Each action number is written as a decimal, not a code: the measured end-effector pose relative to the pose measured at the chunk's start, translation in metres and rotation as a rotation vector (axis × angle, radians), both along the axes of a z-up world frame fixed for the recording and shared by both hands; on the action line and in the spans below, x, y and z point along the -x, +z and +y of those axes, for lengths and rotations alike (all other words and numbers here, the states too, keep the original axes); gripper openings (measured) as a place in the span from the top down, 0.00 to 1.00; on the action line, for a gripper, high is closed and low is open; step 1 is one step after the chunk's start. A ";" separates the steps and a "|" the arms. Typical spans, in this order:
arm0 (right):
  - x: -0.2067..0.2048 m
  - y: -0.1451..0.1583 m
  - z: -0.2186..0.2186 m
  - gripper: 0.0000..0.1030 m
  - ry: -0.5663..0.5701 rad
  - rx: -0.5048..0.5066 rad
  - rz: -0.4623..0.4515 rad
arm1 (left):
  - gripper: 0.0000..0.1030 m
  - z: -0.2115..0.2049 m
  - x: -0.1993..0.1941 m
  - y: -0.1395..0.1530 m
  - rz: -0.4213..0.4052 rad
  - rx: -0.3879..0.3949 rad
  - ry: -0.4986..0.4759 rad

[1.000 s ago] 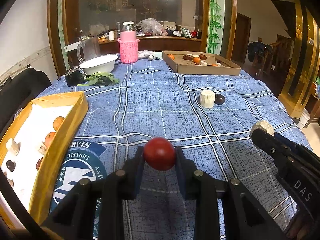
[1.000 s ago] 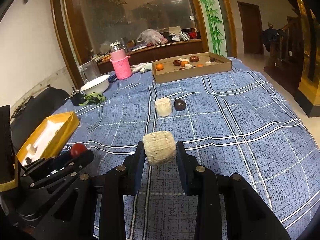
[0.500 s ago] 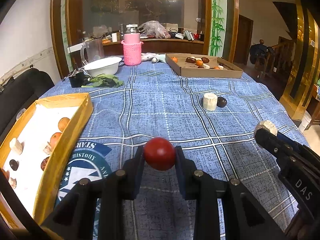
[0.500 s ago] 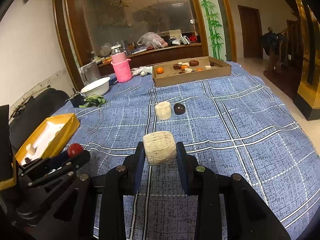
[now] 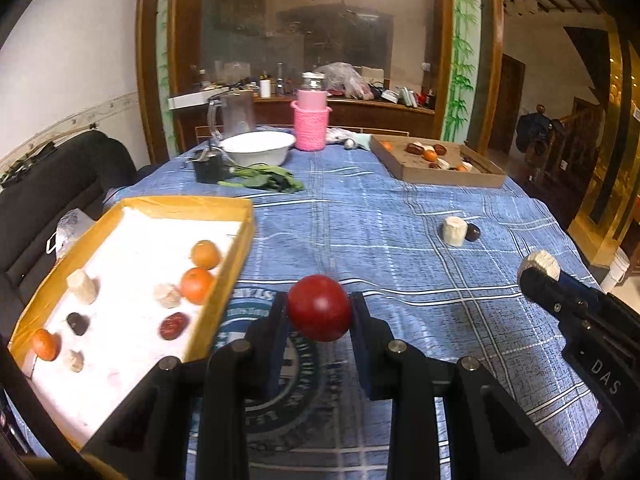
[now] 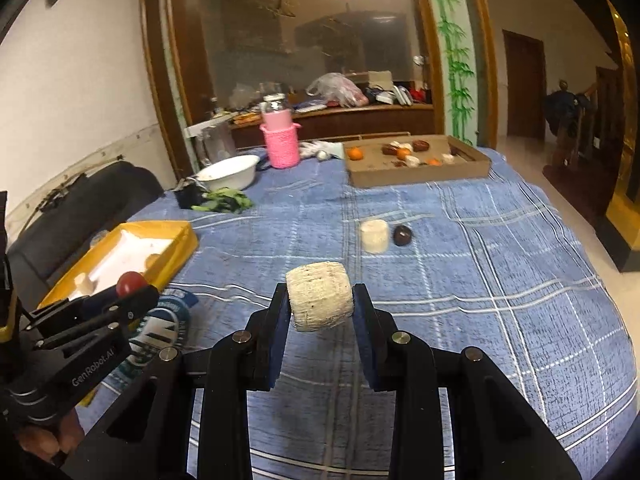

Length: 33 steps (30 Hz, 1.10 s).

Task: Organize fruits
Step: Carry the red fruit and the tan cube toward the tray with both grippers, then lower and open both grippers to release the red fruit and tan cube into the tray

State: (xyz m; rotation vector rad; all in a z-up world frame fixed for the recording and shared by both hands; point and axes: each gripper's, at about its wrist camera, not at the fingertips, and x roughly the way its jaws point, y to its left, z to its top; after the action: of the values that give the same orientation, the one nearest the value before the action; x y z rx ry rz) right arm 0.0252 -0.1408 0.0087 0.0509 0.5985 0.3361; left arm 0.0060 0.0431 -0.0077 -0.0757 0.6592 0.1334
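Red fruit [image 5: 319, 307], round with no clear long axis, is pinched in the left claw [image 5: 319, 322] above the tabletop [image 5: 360, 220], just right of the yellow tray [image 5: 216, 304] holding three oranges, pale chunks and dark fruits. From the right wrist, the right claw [image 6: 320, 312] clamps a pale cylinder [image 6: 320, 297] lying on its side, axis across the fingers, while the cardboard box [image 6: 420, 174] beyond holds oranges and dark fruits.

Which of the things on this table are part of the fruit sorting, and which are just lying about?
Job:
- red fruit in left gripper
- pale cylinder in right gripper
- yellow tray
- cardboard tray
- loose pale piece and dark fruit

Lying about:
- pink-sleeved jar
- white bowl
- green leaves
- clear jug
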 end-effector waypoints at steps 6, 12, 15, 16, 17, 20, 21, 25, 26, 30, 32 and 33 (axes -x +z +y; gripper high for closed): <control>0.009 0.012 0.020 0.71 0.051 -0.002 -0.026 | 0.69 0.022 0.011 0.006 -0.009 0.007 0.036; 0.014 0.010 0.028 0.71 0.075 -0.003 -0.019 | 0.69 0.036 0.016 0.000 0.014 0.025 0.059; 0.017 0.009 0.028 0.71 0.083 -0.005 -0.015 | 0.69 0.043 0.019 -0.002 0.020 0.035 0.071; 0.018 0.008 0.028 0.71 0.085 -0.005 -0.015 | 0.69 0.045 0.019 -0.003 0.020 0.036 0.076; 0.018 0.008 0.029 0.71 0.088 -0.006 -0.014 | 0.69 0.046 0.019 -0.003 0.022 0.038 0.080; 0.017 0.005 0.032 0.71 0.099 -0.012 -0.007 | 0.69 0.050 0.020 -0.004 0.027 0.039 0.091; 0.018 0.005 0.033 0.71 0.104 -0.015 -0.005 | 0.69 0.051 0.020 -0.005 0.030 0.041 0.093; 0.019 0.005 0.040 0.71 0.129 -0.022 -0.003 | 0.69 0.056 0.025 -0.005 0.031 0.040 0.103; 0.020 0.005 0.043 0.71 0.137 -0.022 -0.005 | 0.69 0.059 0.026 -0.005 0.031 0.042 0.108; 0.020 0.006 0.056 0.71 0.174 -0.028 -0.006 | 0.69 0.068 0.032 -0.004 0.030 0.043 0.129; 0.021 0.007 0.063 0.71 0.197 -0.037 -0.007 | 0.69 0.073 0.035 -0.003 0.029 0.042 0.142; 0.021 0.008 0.068 0.71 0.214 -0.045 -0.006 | 0.69 0.075 0.037 -0.003 0.028 0.041 0.149</control>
State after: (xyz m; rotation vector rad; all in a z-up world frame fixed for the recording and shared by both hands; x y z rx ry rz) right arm 0.0042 -0.0731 0.0166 0.0293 0.5914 0.5567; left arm -0.0312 0.1186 -0.0106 -0.1630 0.6847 0.2653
